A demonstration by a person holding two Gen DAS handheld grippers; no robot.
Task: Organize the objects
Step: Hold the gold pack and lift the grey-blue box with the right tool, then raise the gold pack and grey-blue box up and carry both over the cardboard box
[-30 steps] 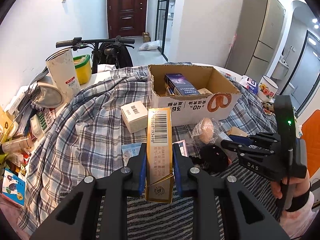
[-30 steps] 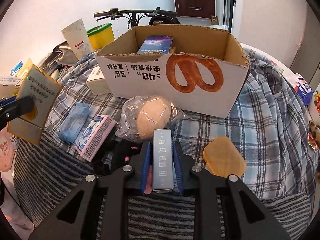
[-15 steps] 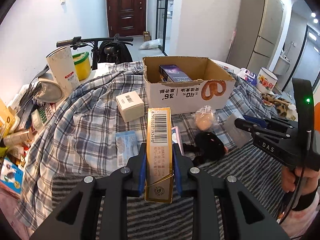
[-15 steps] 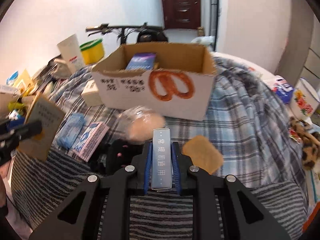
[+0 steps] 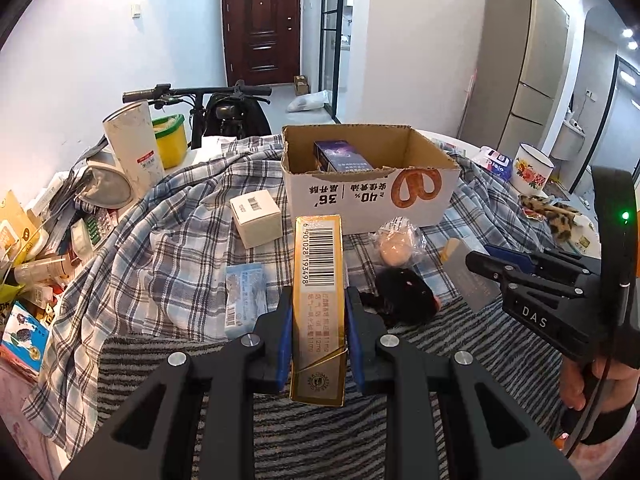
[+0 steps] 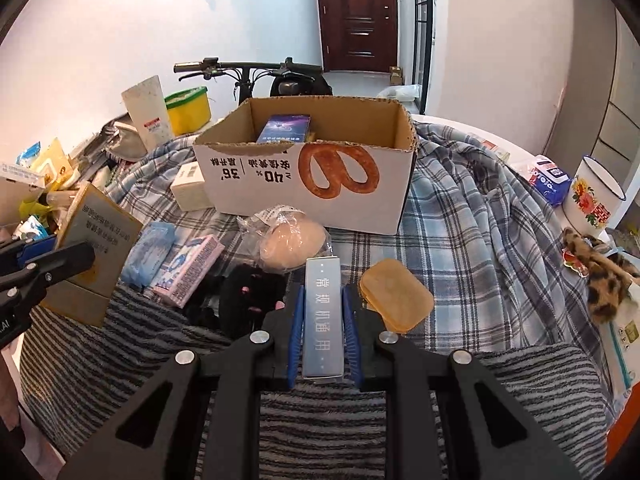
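We've got the left gripper (image 5: 318,320) clamped tight on the gold box (image 5: 319,280), barcode face up, held in the air short of the cardboard box (image 5: 368,196). Right gripper (image 6: 322,332) pinches the slim silver box (image 6: 322,312) the same way, also on the near side of the cardboard box. A purple box (image 6: 285,128) lies inside it. Bagged bun (image 6: 290,240) lies just in front of it on the plaid cloth (image 6: 460,232).
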